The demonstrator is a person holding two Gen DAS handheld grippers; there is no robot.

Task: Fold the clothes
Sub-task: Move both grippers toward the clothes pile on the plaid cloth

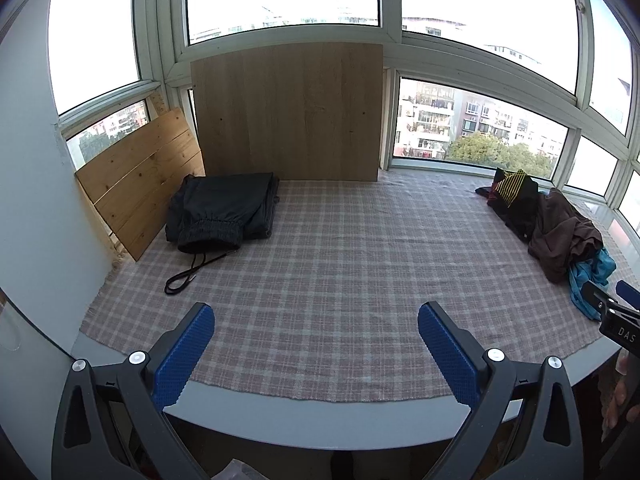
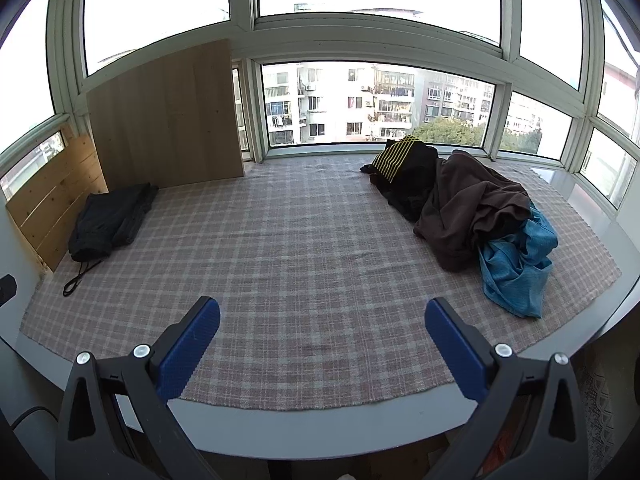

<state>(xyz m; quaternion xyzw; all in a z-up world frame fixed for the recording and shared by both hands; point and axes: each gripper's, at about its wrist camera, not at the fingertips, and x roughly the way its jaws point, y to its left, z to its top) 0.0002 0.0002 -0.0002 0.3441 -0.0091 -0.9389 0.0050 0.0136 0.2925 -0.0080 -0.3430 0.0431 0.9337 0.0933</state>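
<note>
The left gripper point(image 1: 316, 344) and the right gripper point(image 2: 322, 344) both have their blue fingers spread wide, holding nothing, above the near edge of the checked cloth point(image 2: 304, 264). Farther back, folded dark pants point(image 1: 224, 210) lie left, and a pile of clothes point(image 2: 476, 216) sits right.

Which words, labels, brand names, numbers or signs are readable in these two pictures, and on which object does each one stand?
"DAS": white letters on the black body of the right gripper, at the right edge of the left wrist view; the frame edge cuts the word off.
No print is visible on the folded black trousers, the blue crumpled garment or the pink checked cloth.
</note>
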